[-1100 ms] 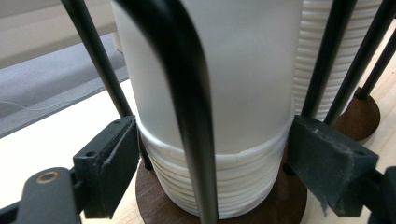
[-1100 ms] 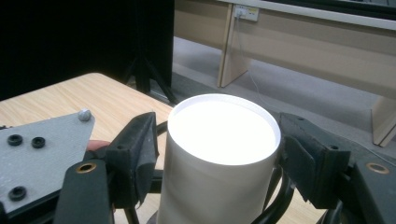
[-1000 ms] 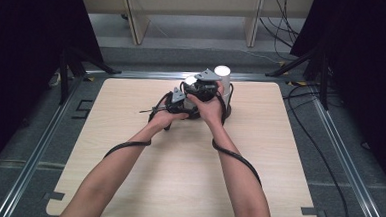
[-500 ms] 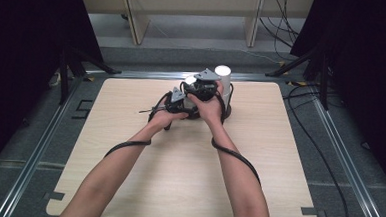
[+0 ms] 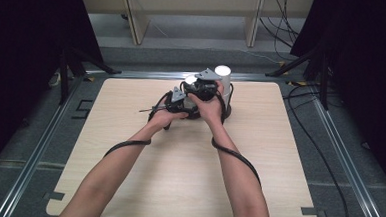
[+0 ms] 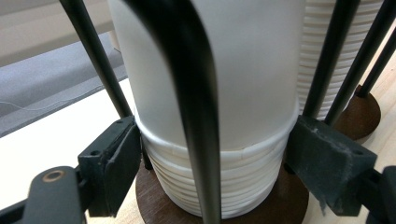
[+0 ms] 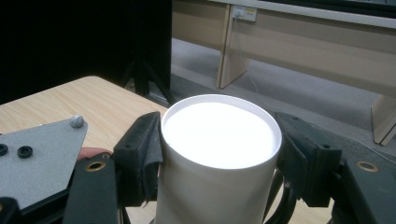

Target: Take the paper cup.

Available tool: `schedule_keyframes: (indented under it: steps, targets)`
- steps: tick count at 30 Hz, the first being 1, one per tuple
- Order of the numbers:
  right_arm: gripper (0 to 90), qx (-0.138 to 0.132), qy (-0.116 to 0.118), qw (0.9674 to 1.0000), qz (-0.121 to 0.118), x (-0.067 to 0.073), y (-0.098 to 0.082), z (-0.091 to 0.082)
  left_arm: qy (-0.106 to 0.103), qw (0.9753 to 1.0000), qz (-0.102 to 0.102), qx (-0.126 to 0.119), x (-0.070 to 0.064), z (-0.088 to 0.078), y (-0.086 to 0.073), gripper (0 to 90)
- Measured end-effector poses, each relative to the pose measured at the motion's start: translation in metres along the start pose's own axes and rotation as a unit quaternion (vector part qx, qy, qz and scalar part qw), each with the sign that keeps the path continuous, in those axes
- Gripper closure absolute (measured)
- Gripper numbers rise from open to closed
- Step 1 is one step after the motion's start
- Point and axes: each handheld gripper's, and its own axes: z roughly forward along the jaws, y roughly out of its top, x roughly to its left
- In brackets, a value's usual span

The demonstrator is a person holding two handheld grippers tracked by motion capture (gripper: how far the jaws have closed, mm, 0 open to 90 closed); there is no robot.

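Note:
A stack of upside-down white paper cups (image 6: 243, 186) stands on a round brown base (image 6: 289, 205) among thin black rods (image 6: 196, 93). My left gripper (image 6: 217, 163) is shut on the stack low down, with a pad on each side just under the top cup's rim. The top cup (image 7: 219, 135) sits between the pads of my right gripper (image 7: 219, 154), whose jaws have just been closing and now press on it near its upper end. In the high view both grippers, left (image 5: 181, 95) and right (image 5: 195, 83), meet at this stack (image 5: 190, 80) at the table's far middle.
A second, taller cup stack (image 5: 222, 72) stands just right of the first, on its own brown base (image 6: 359, 116) with rods. Cables trail from both grippers over the wooden table (image 5: 279, 143). Dark curtains, stands and cables surround the table; pale furniture legs stand beyond its far edge.

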Motion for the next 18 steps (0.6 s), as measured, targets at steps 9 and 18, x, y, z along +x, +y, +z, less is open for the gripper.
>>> schedule_keyframes:
  steps: [9, 18]
  targets:
    - [35.6, -0.005, 0.007, 1.0, -0.001, -0.0002, 0.0009, -0.0001, 0.002, 1.0, 0.004, 0.003, -0.0005, -0.001, 0.0007, 18.6]
    - [35.8, -0.011, 0.006, 0.9999, 0.009, 0.0007, 0.0043, -0.0029, 0.003, 1.0, 0.004, 0.0, -0.0006, 0.0, 0.0005, 18.6]
